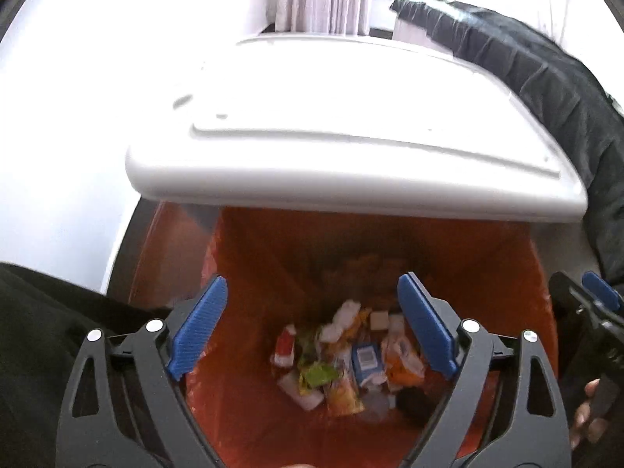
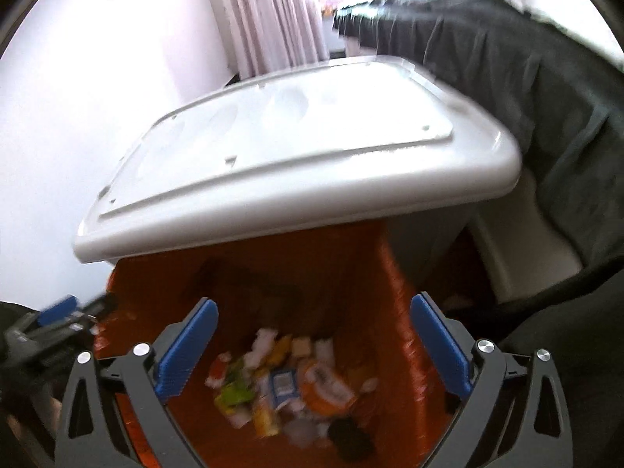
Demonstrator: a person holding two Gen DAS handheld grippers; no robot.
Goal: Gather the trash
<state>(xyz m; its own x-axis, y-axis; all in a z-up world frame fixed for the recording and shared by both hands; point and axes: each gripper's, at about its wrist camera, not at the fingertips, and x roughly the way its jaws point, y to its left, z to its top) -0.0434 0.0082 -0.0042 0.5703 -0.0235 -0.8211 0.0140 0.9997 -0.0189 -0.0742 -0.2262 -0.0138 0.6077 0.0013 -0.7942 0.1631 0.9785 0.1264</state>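
A bin lined with an orange bag [image 1: 273, 257] stands open below both grippers; its white lid [image 1: 351, 124] is tilted up behind the opening. Several wrappers and packets of trash [image 1: 343, 358] lie at the bottom. It also shows in the right wrist view, with the bag [image 2: 351, 273], the lid [image 2: 304, 148] and the trash [image 2: 280, 386]. My left gripper [image 1: 312, 327] is open and empty above the opening. My right gripper [image 2: 312, 351] is open and empty above it too. The right gripper's blue tip [image 1: 600, 292] shows at the left view's right edge; the left gripper's tip [image 2: 58, 312] shows at the right view's left edge.
A black garment [image 1: 546, 85] hangs to the right of the lid, also in the right wrist view [image 2: 526, 78]. A white wall [image 2: 97, 97] is on the left and pale curtains [image 2: 265, 15] hang behind the bin. A white cabinet edge [image 2: 518, 245] stands right of the bin.
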